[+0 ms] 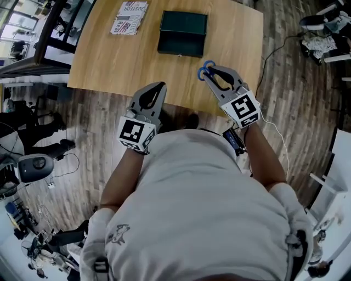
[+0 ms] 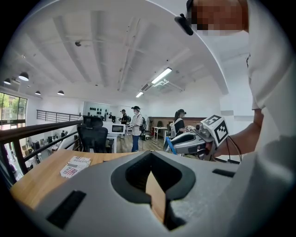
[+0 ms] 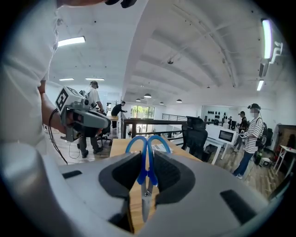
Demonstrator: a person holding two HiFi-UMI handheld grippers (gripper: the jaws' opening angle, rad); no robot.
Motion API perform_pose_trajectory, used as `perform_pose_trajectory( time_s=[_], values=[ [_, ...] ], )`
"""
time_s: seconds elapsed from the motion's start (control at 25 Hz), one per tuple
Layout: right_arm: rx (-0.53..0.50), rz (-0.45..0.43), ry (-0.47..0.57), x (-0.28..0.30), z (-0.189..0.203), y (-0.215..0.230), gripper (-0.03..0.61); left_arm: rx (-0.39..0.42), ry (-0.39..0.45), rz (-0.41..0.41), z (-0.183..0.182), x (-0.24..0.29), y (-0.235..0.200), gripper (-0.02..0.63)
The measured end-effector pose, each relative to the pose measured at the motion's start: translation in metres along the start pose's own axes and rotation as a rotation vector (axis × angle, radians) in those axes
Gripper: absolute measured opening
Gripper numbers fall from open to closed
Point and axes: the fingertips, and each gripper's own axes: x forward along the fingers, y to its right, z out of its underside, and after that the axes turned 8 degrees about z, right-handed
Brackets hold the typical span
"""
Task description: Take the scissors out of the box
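We read one print only: bold letters on the packet lying on the table, well ahead of the left tool. "USTO" is clear, the ends are not. Its cube and the right tool's bear black-and-white square markers, no letters.

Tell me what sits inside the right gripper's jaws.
Blue-handled scissors, clamped by the right gripper, handle loops poking out in front. The pads cover the handle sides where they grip.
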Motion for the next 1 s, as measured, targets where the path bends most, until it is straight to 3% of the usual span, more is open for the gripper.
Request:
perform_pose_trajectory(
  time_s=[0.32,1.0],
  values=[
    [0.004,0.050,0.012,-0.020,-0.018,-0.038,0.092,0.003,0.028,0.052,-0.010,-0.030,0.000,0.005],
    [0.035,0.214,0.010,-0.047,-0.045,-0.165,0.092,0.009,0.025,0.187,0.015,-0.161,-0.002,0.005]
  ],
)
